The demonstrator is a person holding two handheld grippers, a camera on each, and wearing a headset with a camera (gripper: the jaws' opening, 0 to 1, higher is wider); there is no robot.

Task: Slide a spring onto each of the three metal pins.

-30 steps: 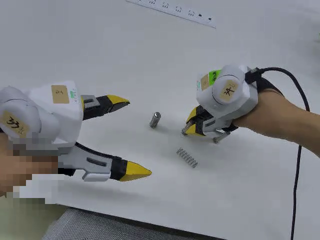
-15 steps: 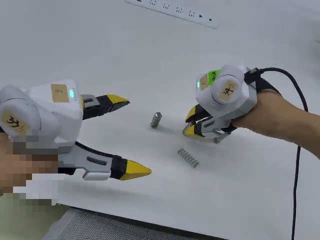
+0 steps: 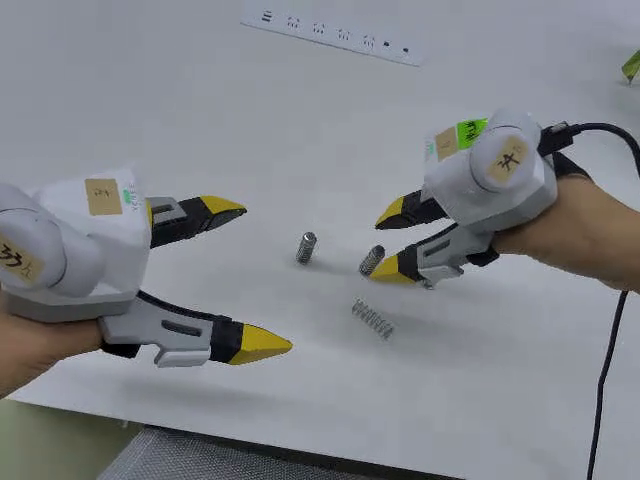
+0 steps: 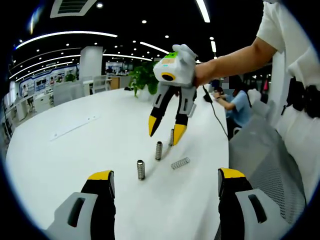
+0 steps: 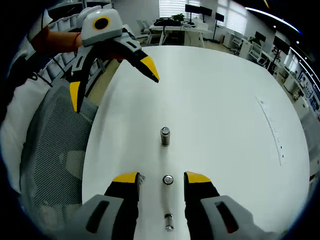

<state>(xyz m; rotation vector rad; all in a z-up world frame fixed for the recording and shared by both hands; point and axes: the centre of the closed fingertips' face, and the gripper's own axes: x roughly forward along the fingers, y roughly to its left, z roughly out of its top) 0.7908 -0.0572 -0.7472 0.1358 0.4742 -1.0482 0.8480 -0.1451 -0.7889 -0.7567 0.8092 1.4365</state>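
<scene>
The loose spring (image 3: 372, 318) is lying on its side on the table (image 3: 180, 110), near the row of pins, with nothing touching it. The first pin (image 3: 306, 248) and the second pin (image 3: 371, 260) are standing upright and appear to be wearing coils already. The third pin (image 5: 169, 221) is sitting close under the right gripper and looks bare. The right gripper (image 3: 388, 242) is hovering with its jaws parted and empty, the second pin near its tips. The left gripper (image 3: 243, 277) is waiting well apart, jaws spread wide, holding nothing.

The likeliest slip is the spring rolling away if a tip nudges it before closing. A hard pinch could also be squashing the coil or making it shoot out sideways. A jaw brushing the third pin may be risking a topple, since I cannot tell whether the pins are fixed.

The spring is a thin, open-wound coil of bright metal, round in section. The pins are short, slim metal cylinders. The table is smooth and white, giving little grip, and the jaws are tapering to hard, pointed yellow tips.
</scene>
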